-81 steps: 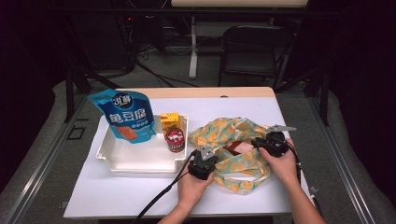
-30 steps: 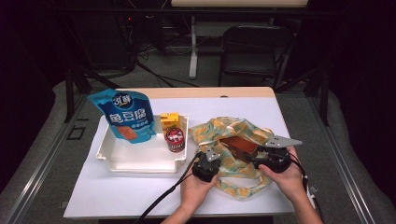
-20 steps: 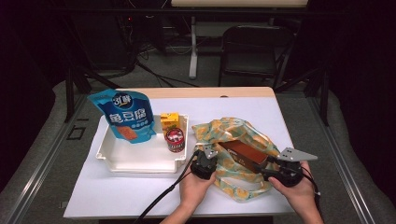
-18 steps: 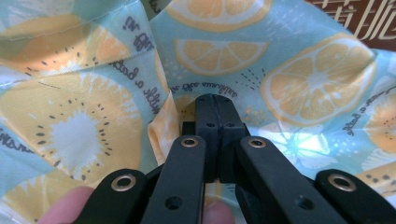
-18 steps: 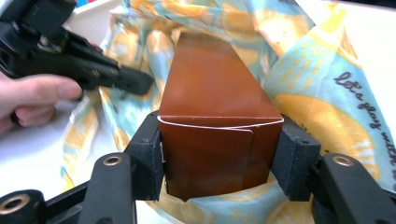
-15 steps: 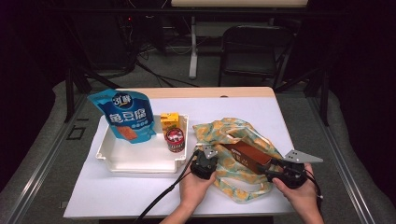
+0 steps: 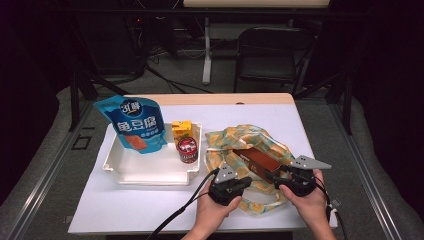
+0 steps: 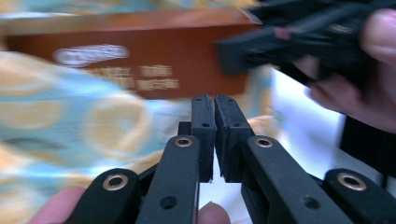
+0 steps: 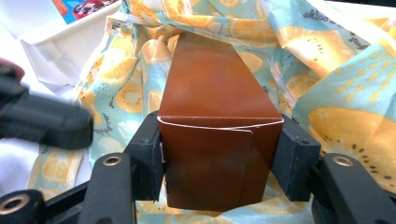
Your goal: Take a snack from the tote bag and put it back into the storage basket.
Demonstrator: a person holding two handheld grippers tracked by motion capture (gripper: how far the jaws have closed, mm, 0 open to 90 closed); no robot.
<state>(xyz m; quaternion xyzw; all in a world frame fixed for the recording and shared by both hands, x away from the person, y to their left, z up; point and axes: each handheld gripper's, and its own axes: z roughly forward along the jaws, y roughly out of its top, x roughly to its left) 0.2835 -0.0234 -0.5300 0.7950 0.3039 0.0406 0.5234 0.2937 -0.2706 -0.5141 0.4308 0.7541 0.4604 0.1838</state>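
Note:
A brown box (image 7: 260,161) lies slanted in the mouth of a yellow and light-blue fruit-print cloth bag (image 7: 235,142) on the white table. My right gripper (image 7: 277,179) is shut on the box's near end; in the right gripper view both pads (image 9: 149,154) press its sides, with the box (image 9: 210,88) reaching away into the bag (image 9: 336,70). My left gripper (image 7: 245,182) sits at the bag's near left edge. Its jaws (image 8: 215,100) stand together with a thin slit and nothing between them, just in front of the box (image 8: 130,65) and the blurred cloth (image 8: 70,126).
A white tray (image 7: 150,172) left of the bag holds a blue pouch (image 7: 134,125), a yellow carton (image 7: 181,130) and a dark red can (image 7: 188,150). Behind the table stands a chair (image 7: 270,50). Cables trail from both grippers toward the table's near edge.
My right gripper has drawn the brown box to the right and toward me, farther out of the bag. The left gripper has shifted a little at the bag's edge.

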